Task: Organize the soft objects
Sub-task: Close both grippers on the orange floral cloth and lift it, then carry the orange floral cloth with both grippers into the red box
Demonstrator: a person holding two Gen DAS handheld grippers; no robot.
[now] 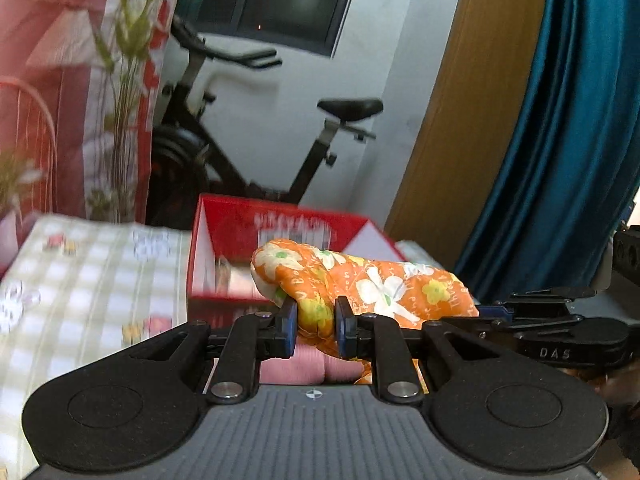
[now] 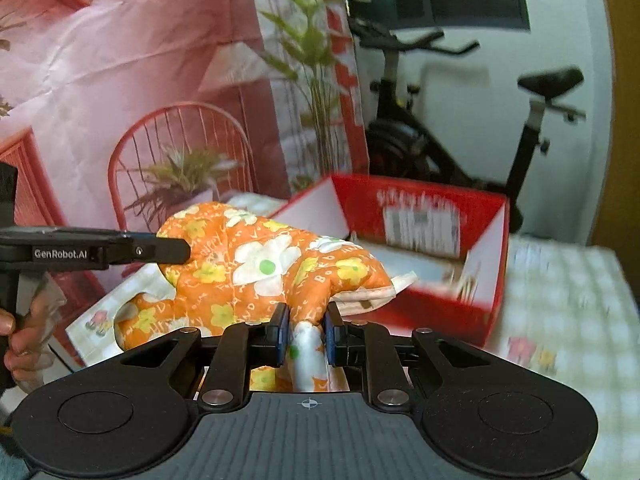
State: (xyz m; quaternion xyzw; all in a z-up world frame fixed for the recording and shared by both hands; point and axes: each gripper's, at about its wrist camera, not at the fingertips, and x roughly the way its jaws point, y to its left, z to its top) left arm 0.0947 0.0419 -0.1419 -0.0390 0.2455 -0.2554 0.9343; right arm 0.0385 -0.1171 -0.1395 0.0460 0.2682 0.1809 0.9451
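The orange floral cloth (image 1: 372, 284) hangs bunched at the centre of the left wrist view, its yellow-flowered fold clamped between the pads of the left gripper (image 1: 316, 326). Behind it stands an open red box (image 1: 280, 220) on a checked bedsheet (image 1: 96, 272), and the right gripper (image 1: 560, 320) reaches in from the right edge.

In the right wrist view the cloth (image 2: 264, 264) sits centre-left, a pale fold squeezed in the right gripper (image 2: 306, 334). The left gripper (image 2: 176, 250) bites its far end at the left edge, a hand (image 2: 20, 344) on its handle. The red box (image 2: 432, 216) lies right of centre.
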